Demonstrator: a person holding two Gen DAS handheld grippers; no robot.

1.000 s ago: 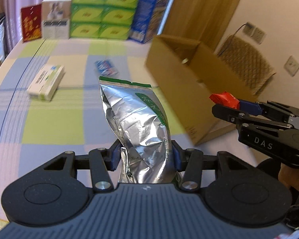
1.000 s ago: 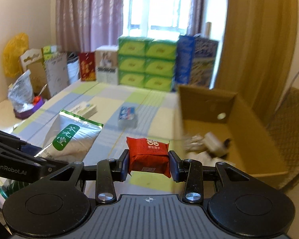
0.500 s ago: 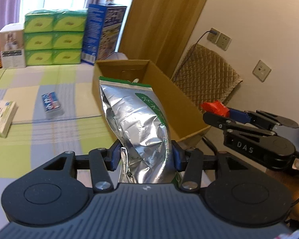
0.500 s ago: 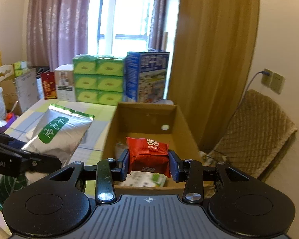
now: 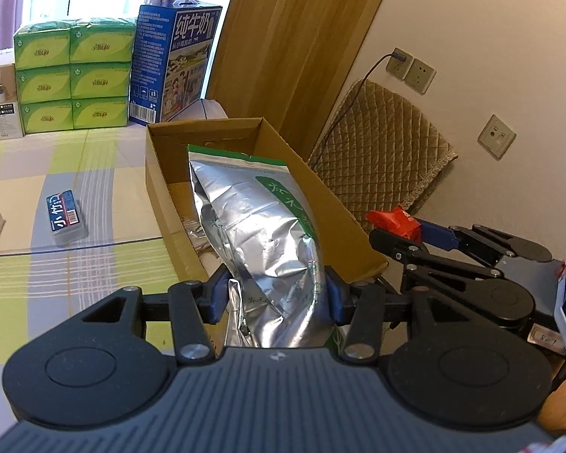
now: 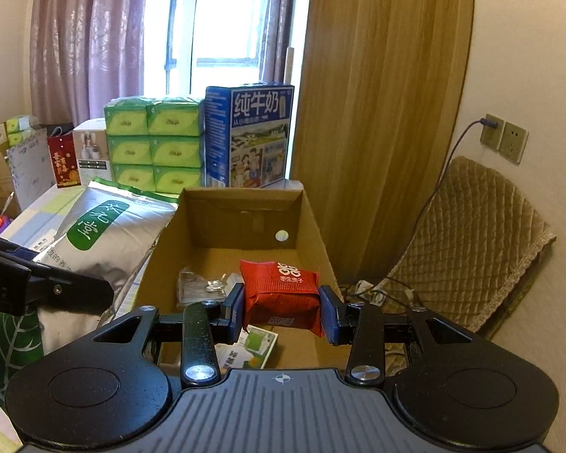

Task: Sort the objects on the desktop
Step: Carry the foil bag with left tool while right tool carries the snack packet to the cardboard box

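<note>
Cardboard box [image 6: 313,222] beside the tissue packs [image 6: 154,143]. My left gripper [image 5: 275,296] clamps the silver pouch [image 5: 260,226]; my right gripper [image 6: 282,311] pinches the red packet [image 6: 283,290] above the box.

We see daylight pouring through the far window [image 6: 226,30], blown out to white. The silver pouch [image 5: 260,234] glints with glare. Both views stay sharp, bending strongly toward dark, vignetted corners.
</note>
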